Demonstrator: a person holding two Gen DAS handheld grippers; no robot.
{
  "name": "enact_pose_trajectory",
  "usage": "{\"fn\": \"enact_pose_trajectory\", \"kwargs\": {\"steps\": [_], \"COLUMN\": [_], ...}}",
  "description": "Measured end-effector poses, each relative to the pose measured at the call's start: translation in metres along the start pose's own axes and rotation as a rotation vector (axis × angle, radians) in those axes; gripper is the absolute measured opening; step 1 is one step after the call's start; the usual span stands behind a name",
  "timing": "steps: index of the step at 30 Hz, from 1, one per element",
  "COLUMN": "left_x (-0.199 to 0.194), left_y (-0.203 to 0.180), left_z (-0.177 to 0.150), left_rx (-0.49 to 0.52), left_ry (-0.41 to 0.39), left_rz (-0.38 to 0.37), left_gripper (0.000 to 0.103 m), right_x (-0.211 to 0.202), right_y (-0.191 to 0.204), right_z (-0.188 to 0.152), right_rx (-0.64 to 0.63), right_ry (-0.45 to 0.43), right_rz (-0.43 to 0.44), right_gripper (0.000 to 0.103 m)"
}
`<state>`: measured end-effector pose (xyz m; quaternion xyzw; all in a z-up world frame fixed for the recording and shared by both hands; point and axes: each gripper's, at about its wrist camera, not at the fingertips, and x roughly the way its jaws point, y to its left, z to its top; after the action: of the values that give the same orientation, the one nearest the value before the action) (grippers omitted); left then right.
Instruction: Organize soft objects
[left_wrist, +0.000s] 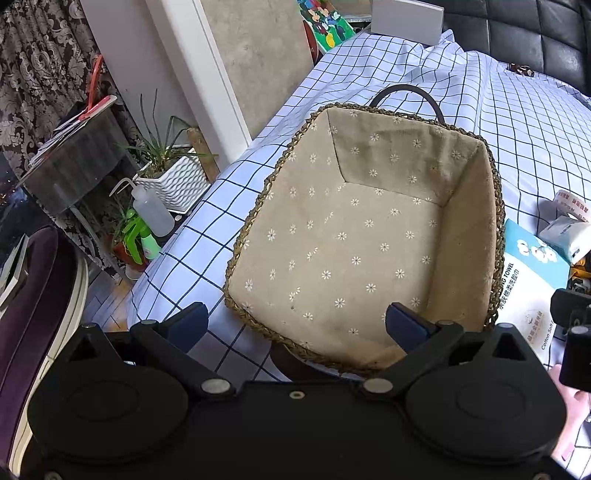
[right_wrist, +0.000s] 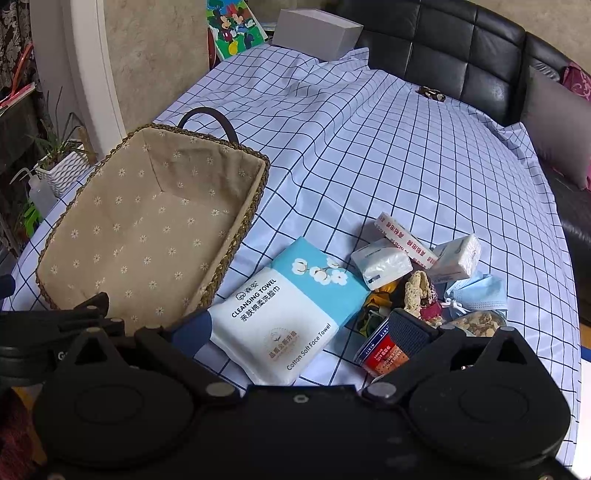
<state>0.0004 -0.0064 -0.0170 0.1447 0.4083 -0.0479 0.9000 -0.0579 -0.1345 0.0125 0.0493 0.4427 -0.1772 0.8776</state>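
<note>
A: Where is the basket (right_wrist: 147, 225)?

B: On the checked sheet (right_wrist: 369, 155); it is woven, lined with beige cloth printed with small white flowers, and nothing lies inside it; a dark handle (right_wrist: 207, 114) arches over its far end.

A: And the soft things?

B: All outside the basket, to its right; the towel pack (right_wrist: 291, 310), white and pale blue and marked "CLEANSING TOWEL", lies just beside the basket's right wall; beyond that pack sit two tissue packs (right_wrist: 382, 266), a flat packet with red print (right_wrist: 402, 236), a blue mask (right_wrist: 476, 291), some crocheted pieces (right_wrist: 417, 291) and a small red-and-blue packet (right_wrist: 384, 350), heaped close together.

A: The left gripper (left_wrist: 295, 321)?

B: Over the basket's near end; jaws spread wide and holding nothing; one blue pad (left_wrist: 402, 321) hangs above the lining, the other above the sheet just left of the basket's rim.

A: The right gripper (right_wrist: 299, 328)?

B: To the right of the basket, above the towel pack; jaws released, wide apart, grasping nothing; the left pad (right_wrist: 192, 332) sits near the basket's near right corner, the right pad over the heap; whether either pad touches anything I cannot tell.

A: Anything else near the basket?

B: A potted plant (left_wrist: 170, 173) and a squeeze bottle (left_wrist: 151, 210) stand to its left, off the bed; a white box (right_wrist: 317, 33) rests far behind it.
</note>
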Motion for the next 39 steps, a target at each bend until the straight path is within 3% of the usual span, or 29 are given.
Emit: {"fn": "enact_pose_trajectory", "kwargs": {"steps": [20,29,34,39], "left_x": [0.001,-0.007,-0.017,-0.024], "left_y": [-0.001,-0.007,-0.014,-0.029], "left_z": [0.000,0.002,0.003,0.003], "left_rx": [-0.002,-0.007,-0.003,0.028], "left_ry": [0.007,-0.015,-0.046,-0.056], "left_rz": [-0.002,-0.040,-0.093,-0.168], "left_gripper": [0.100,0.099,0.099,0.099], "right_x": [0.000,-0.003,-0.012,-0.020], "right_y": [0.003,0.000,-0.021,-0.070], "right_z": [-0.001,-0.001,0.000,-0.002], "right_rx": [-0.007,-0.005,0.024,0.130], "right_ry": [-0.004,-0.013,-0.037,-0.044], "right_rz": [-0.015,-0.024,-0.048,-0.105], "right_gripper": [0.102,0.102,0.102,0.102]}}
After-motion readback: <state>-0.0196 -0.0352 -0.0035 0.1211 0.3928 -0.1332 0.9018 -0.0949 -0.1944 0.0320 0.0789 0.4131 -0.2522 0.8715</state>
